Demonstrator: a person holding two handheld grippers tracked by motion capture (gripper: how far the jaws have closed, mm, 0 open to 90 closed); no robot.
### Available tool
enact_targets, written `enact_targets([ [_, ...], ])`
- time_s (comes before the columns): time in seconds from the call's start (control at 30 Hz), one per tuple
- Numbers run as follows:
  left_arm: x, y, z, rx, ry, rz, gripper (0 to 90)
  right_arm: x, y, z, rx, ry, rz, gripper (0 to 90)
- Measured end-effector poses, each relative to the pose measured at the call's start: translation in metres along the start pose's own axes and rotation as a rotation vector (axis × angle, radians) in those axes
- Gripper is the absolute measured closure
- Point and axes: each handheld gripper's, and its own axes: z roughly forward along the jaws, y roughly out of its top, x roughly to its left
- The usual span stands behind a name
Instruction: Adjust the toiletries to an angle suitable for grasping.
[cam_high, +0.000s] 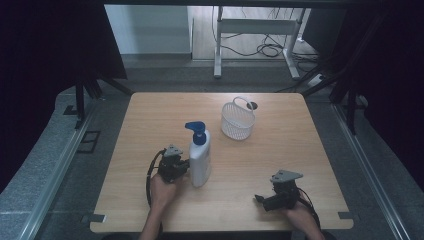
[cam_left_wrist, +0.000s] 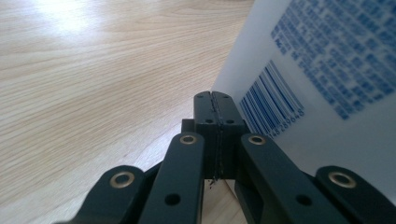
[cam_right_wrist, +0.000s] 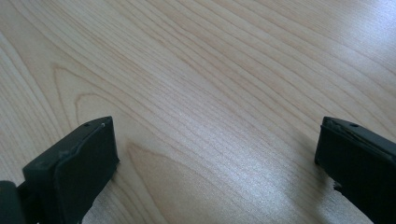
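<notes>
You have a white basket (cam_high: 238, 121) standing upright toward the far side of the wooden bench (cam_high: 280, 175); its handle loops up. Beyond your bench, cables (cam_high: 270, 49) lie tangled on the floor by a white frame (cam_high: 255, 27).

The white pump bottle (cam_left_wrist: 327, 93) carries the only print — a blue barcode low on its label, with digits beneath that seem to end in "89646", though they are blurred. Above it run rows of small blue text — too soft to read.
</notes>
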Motion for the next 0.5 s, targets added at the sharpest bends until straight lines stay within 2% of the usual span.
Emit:
enact_targets([
  [0.5,-0.019,0.0,0.012,0.013,-0.048,0.028,89.2,0.0,0.0,0.0,0.001,0.0,0.001,0.0],
])
